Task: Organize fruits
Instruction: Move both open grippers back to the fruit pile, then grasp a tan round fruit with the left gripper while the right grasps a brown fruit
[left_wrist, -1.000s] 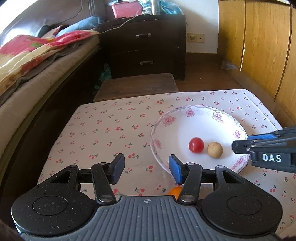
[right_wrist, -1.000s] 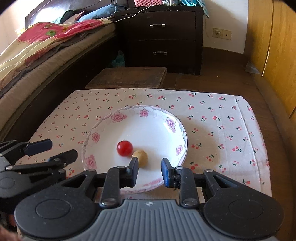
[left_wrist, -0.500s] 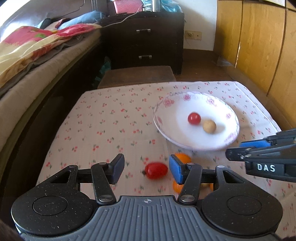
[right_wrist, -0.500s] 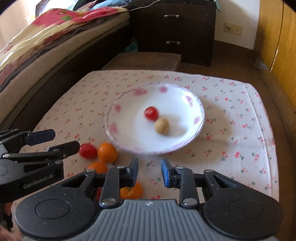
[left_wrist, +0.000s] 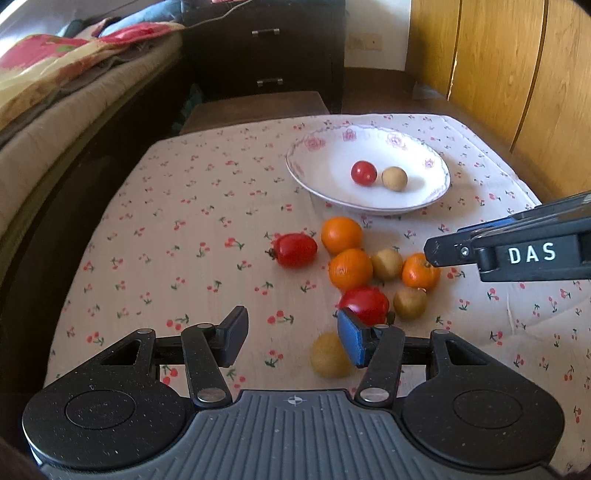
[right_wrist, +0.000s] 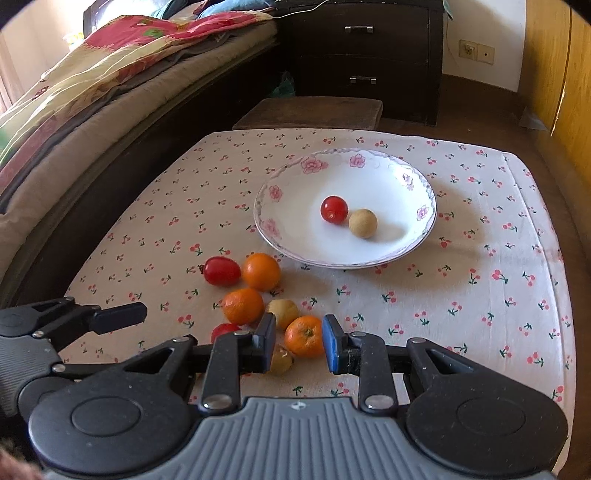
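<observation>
Cotton cloth, white with small red cherries (right_wrist: 480, 295), covers the low table and fills most of both views. On it, well beyond the fingertips, stands the white porcelain plate with a pink flower rim (right_wrist: 266, 206). One second ago this plate was directly under both grippers; now both hands have pulled back from it, and a group of loose fruit, which was almost hidden before, lies open just ahead of the fingers.

The left gripper (left_wrist: 291, 328) is released, its jaws well apart and holding nothing. A round yellow-brown fruit (left_wrist: 328, 354) lies on the cloth against the inner side of its blue-padded finger, seemingly below it and not grasped. The right gripper (right_wrist: 299, 332) is nearly clenched, with only a narrow gap, and it also holds nothing (the small orange mandarin (right_wrist: 304, 336) seen in that gap lies on the cloth under it).

Beyond the tips lie two other mandarins, an oblong red tomato (right_wrist: 221, 270) and some more small pieces. In the plate the round red cherry tomato (right_wrist: 334, 209) and the beige ball-shaped fruit (right_wrist: 363, 223) lie as before, almost touching.

I judge that the hands returned for the next piece: only two fruits are placed, so most of the work remains.
</observation>
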